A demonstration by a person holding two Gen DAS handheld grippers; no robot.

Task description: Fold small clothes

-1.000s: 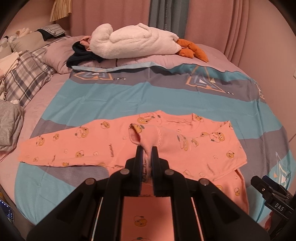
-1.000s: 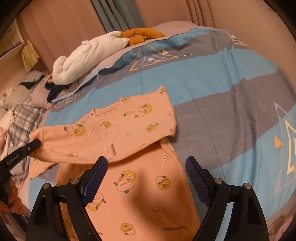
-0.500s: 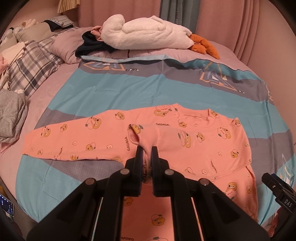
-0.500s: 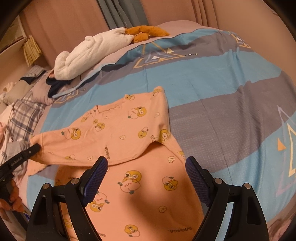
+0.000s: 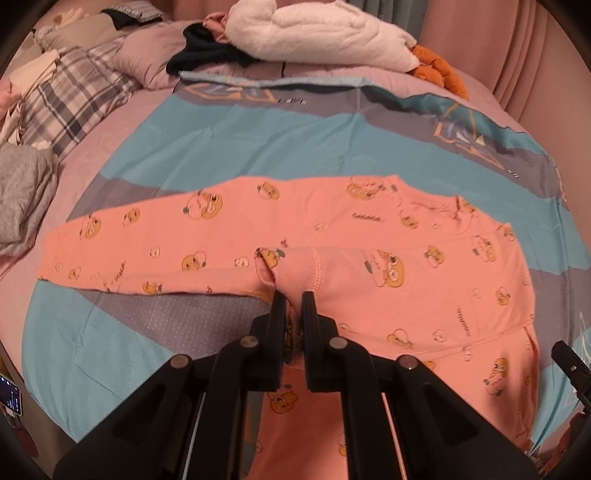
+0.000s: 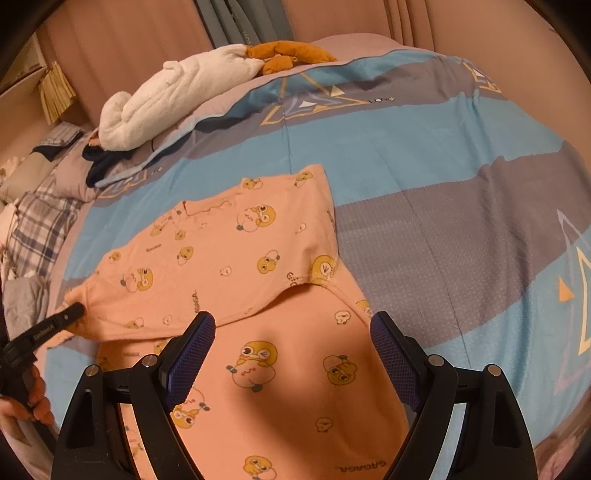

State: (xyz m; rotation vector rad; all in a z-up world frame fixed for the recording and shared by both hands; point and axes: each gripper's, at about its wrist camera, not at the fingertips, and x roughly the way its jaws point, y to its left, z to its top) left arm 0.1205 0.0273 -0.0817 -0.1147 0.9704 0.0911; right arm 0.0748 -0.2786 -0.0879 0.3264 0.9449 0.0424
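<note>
The left gripper (image 5: 294,295) has its two black fingers pressed almost together, and a bunch of orange cloth is pinched between them. That cloth is part of the orange pajama top (image 5: 388,266), the piece with little yellow cartoon faces on it. The pinch sits at the spot where the long sleeve (image 5: 147,243) meets the body. The sleeve lies flat and stretches away to the left over the blue and gray bedspread (image 5: 258,140).

The right gripper (image 6: 291,332) is spread wide, with a big gap between its blue pads (image 6: 192,347). It holds nothing. It hangs above the orange pajama pants (image 6: 280,387), and I cannot tell if it touches them. The top lies just past its fingers, and the top's bottom edge lies over the pants.

In the right wrist view the left gripper's black tip (image 6: 70,314) shows at the left side of the top, and some of the person's hand (image 6: 33,395) shows at the picture's edge.

The pants run off the bottom of both pictures, so their far end is cut off. The cloth inside the left pinch is dark and hard to see. A white fluffy blanket (image 5: 317,33) and a plaid pillow (image 5: 70,99) lie at the head of the bed
</note>
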